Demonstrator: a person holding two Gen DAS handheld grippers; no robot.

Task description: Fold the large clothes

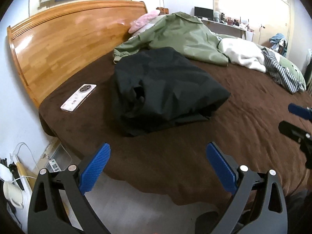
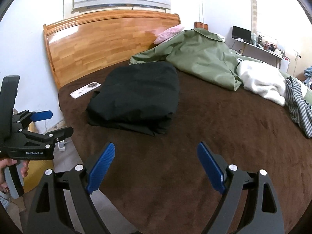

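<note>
A black garment (image 1: pixel 165 91) (image 2: pixel 136 97) lies folded into a thick bundle on the brown bedspread (image 1: pixel 224 128) (image 2: pixel 214 136), near the wooden headboard. Behind it sprawls a rumpled green jacket (image 1: pixel 187 37) (image 2: pixel 204 60). My left gripper (image 1: pixel 158 152) is open over the bed's near edge, short of the black bundle, nothing between its blue pads. My right gripper (image 2: pixel 156 150) is open too, above bare bedspread in front of the bundle. In the right wrist view the left gripper (image 2: pixel 56 122) shows at the left, held by a hand (image 2: pixel 11 167).
A white remote (image 1: pixel 79 97) (image 2: pixel 85 92) lies left of the black bundle. White fabric (image 1: pixel 243 54) (image 2: pixel 263 81) and a striped cloth (image 1: pixel 280 72) (image 2: pixel 300 105) lie at the right. A pink pillow (image 1: pixel 144 20) leans on the headboard (image 1: pixel 68 39). A power strip (image 1: pixel 54 165) lies on the floor.
</note>
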